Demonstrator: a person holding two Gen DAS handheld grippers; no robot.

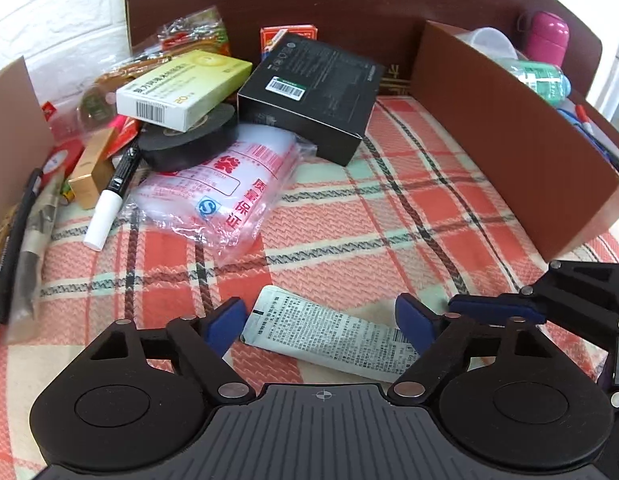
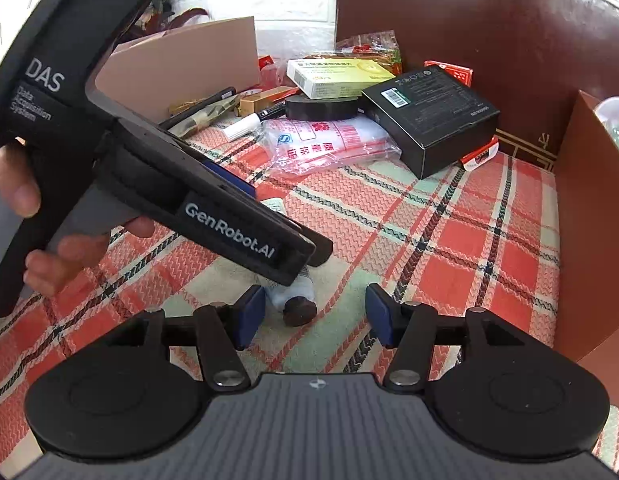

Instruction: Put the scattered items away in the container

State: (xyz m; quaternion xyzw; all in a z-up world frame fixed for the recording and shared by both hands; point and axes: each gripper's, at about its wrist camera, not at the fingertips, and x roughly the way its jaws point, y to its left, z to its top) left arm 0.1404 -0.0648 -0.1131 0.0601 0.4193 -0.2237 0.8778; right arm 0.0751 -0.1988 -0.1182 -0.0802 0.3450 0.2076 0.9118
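Left wrist view: left gripper (image 1: 321,320), jaws apart, straddles the printed tube (image 1: 329,336) on the plaid cloth (image 1: 389,220), near the brown container (image 1: 509,140); closing squarely mid-tube should prevent slipping. Right gripper (image 2: 315,316) also stands apart.

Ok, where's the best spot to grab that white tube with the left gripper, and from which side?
Grip the tube mid-body from above. It lies flat on the cloth between the open left gripper, so the fingers can close across its narrow width.
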